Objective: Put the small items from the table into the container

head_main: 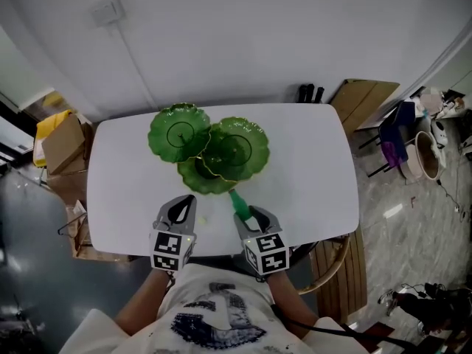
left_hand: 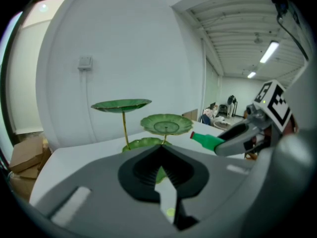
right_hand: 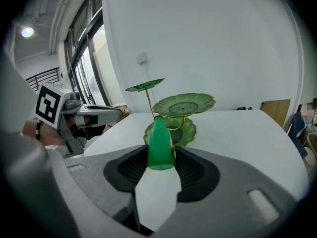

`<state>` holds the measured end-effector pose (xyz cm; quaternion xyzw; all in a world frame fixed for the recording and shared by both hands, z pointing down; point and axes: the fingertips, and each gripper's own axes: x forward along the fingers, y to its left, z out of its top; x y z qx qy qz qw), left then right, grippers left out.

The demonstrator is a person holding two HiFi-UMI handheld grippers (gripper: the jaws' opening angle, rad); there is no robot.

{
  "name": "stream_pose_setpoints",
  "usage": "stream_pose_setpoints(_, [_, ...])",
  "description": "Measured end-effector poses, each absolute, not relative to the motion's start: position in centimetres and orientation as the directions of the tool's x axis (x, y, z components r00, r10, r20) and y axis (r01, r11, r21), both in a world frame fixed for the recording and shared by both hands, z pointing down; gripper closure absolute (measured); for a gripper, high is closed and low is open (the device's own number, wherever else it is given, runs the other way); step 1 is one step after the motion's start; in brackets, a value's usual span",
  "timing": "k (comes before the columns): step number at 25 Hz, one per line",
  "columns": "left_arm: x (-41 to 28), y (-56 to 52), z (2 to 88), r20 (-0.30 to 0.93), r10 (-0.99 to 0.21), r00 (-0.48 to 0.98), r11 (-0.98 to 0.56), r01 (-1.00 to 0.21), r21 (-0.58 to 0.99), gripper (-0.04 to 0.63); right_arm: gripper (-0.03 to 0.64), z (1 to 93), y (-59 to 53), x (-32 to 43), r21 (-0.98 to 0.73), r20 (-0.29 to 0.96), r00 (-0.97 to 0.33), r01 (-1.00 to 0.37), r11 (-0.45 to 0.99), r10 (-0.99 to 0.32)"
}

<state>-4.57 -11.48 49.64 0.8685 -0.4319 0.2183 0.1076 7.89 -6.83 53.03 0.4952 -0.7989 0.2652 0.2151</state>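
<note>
The right claw point(right_hand: 161, 158) grips the base end of a small green bottle point(right_hand: 159, 142), held above the near edge of the bench point(head_main: 310, 168) with its neck aimed at the tiered green leaf dish point(head_main: 236, 147) toward the far edge. The left claw point(left_hand: 161, 155) is pinched together, empty. The bottle's smooth, tapering body could slip or swivel in that grip, and a neck-first approach might knock a thin-stemmed tier and tip the dish.
</note>
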Motion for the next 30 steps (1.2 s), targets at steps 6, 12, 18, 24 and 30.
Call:
stream_pose_setpoints(6, [-3.7, -12.1, 49.0, 0.467, -0.695, 0.546, -0.62, -0.785, -0.006, 0.606, 0.449, 51.4, -8.0, 8.0, -0.207, 0.578, -0.42, -0.905, 0.373, -0.7])
stream_pose_setpoints(12, [-2.9, -12.7, 48.7, 0.465, -0.691, 0.554, -0.629, -0.777, -0.01, 0.606, 0.449, 50.0, -8.8, 8.3, -0.201, 0.552, -0.426, -0.902, 0.382, -0.717])
stream_pose_setpoints(18, [-1.8, -13.8, 48.3, 0.459, -0.685, 0.566, -0.642, -0.767, -0.011, 0.606, 0.449, 48.9, -10.3, 8.6, -0.182, 0.525, -0.423, -0.903, 0.388, -0.738])
stream_pose_setpoints(24, [-1.2, -15.1, 48.4, 0.461, -0.676, 0.574, -0.652, -0.758, -0.013, 0.606, 0.448, 48.5, -12.1, 8.8, -0.167, 0.5, -0.416, -0.907, 0.387, -0.76])
stream_pose_setpoints(30, [-0.6, -16.2, 49.0, 0.474, -0.663, 0.58, -0.662, -0.749, -0.009, 0.606, 0.448, 48.6, -13.7, 8.8, -0.157, 0.481, -0.411, -0.909, 0.385, -0.774])
